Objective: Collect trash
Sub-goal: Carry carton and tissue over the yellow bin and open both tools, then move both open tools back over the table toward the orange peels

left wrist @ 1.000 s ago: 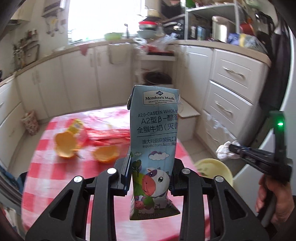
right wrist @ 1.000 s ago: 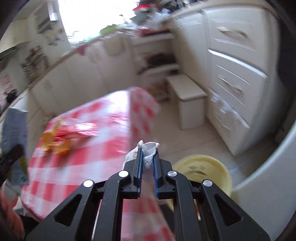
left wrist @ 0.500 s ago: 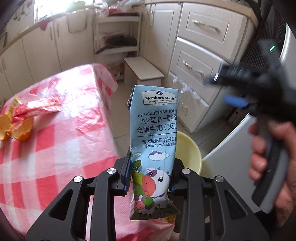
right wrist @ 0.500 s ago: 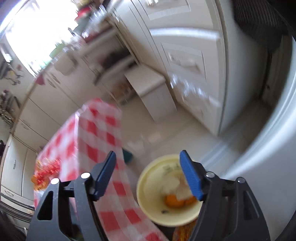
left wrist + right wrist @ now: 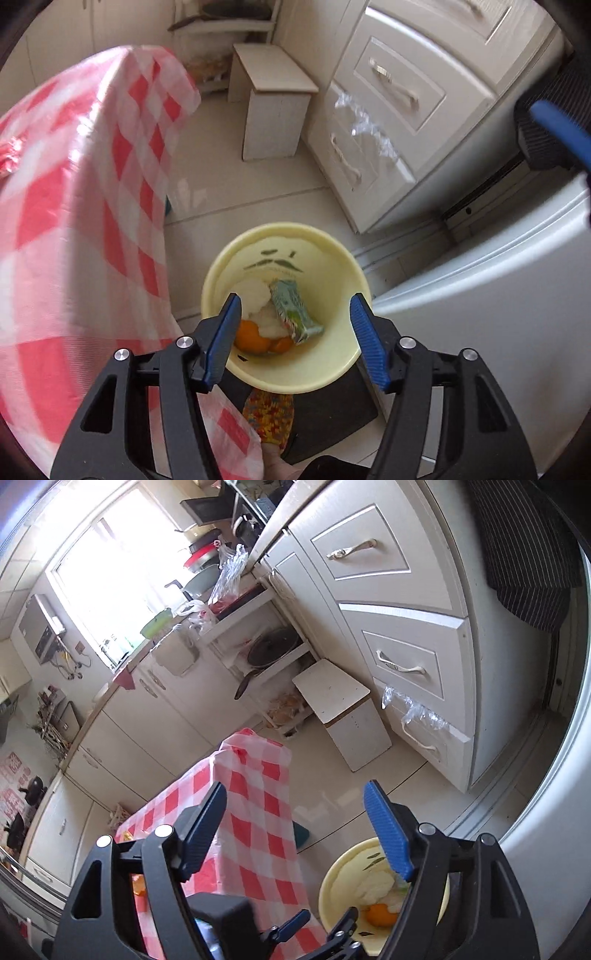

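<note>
Pale-blue milk carton (image 5: 293,311) lies slanted in yellow bin (image 5: 334,373); both grippers' fingers (image 5: 221,339) open, empty

A pale yellow bin (image 5: 334,373) is standing on the floor beside the checked table. Inside, a blue-green milk carton (image 5: 295,314) is lying tilted on crumpled white tissue (image 5: 258,295) and orange peel (image 5: 251,338) (bright, curled at the bottom).
</note>
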{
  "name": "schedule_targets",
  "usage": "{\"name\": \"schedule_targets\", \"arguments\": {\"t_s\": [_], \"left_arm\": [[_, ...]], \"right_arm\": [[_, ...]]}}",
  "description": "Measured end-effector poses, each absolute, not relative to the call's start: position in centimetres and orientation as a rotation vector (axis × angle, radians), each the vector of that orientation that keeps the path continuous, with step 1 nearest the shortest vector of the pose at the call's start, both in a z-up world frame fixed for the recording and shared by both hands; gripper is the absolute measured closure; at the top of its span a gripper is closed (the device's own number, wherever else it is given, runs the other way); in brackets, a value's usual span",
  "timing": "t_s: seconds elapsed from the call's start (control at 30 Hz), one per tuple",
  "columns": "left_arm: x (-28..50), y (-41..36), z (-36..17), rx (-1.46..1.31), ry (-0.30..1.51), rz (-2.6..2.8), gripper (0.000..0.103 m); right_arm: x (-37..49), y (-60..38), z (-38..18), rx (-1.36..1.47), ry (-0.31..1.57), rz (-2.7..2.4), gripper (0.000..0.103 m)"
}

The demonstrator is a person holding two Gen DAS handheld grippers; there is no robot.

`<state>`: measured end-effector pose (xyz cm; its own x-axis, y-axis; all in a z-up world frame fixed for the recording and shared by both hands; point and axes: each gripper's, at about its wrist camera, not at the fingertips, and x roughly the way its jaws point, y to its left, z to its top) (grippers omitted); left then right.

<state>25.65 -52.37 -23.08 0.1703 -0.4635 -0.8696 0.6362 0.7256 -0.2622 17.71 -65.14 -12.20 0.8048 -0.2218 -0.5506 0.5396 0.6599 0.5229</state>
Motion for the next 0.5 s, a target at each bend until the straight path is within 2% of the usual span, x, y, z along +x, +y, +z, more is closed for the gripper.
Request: {"name": "schedule_targets", "arguments": {"t_s": [0.13,0.27,0.5], "left_arm": [[25.8,-47.5,-18.2,0.187,1.029,-0.766,0.036],[25.8,-40.5,-14.1,0.233,0.881,-0.684,0.022],[29.4,-24.7,-10.5,0.249,0.786,-0.424,0.019]], "right_arm": [[18.9,-64.1,-11.9,0.725,0.484,-0.420,0.029],[20.9,-61.3,-11.4,0.677,0.523,-0.367,0.029],[24.6,-53.4,-10.5,0.572,0.621,-0.178,0.029]]}}
